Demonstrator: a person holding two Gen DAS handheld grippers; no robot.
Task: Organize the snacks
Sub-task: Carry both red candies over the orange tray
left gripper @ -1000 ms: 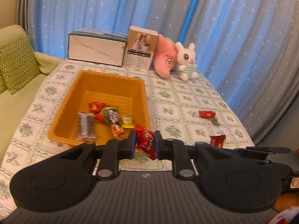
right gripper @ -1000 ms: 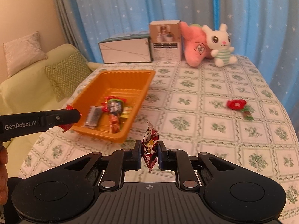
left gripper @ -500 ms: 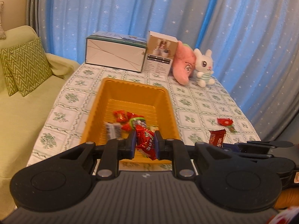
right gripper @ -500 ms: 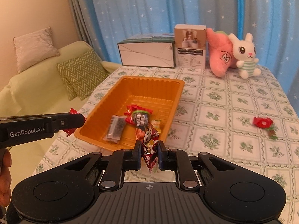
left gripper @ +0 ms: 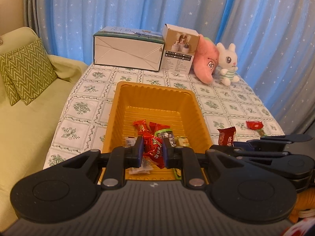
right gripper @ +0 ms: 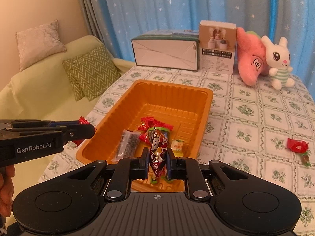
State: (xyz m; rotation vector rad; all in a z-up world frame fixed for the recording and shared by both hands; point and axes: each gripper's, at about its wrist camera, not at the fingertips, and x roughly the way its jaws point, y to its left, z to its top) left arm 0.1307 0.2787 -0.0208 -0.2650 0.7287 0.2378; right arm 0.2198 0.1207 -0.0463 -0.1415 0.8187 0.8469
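An orange tray [left gripper: 157, 95] [right gripper: 118, 122] sits on the flowered tablecloth and holds several wrapped snacks [left gripper: 151, 127] [right gripper: 155, 124]. My left gripper [left gripper: 151, 150] is shut on a red snack packet [left gripper: 153, 149] above the tray's near end. My right gripper [right gripper: 157, 162] is shut on a dark red snack packet [right gripper: 157, 153] over the tray's near edge; that packet shows in the left wrist view too [left gripper: 226, 137]. A red wrapped snack [left gripper: 254, 125] [right gripper: 297, 146] lies on the cloth right of the tray.
A white box [left gripper: 128, 51], a smaller printed box [left gripper: 180, 49], a pink plush [left gripper: 206, 61] and a white rabbit plush [left gripper: 227, 63] stand at the table's far end. A green sofa with zigzag cushions [left gripper: 25, 70] is on the left.
Both grippers have moved left toward the tray with their packets; the tray now lies straight ahead of and under both.
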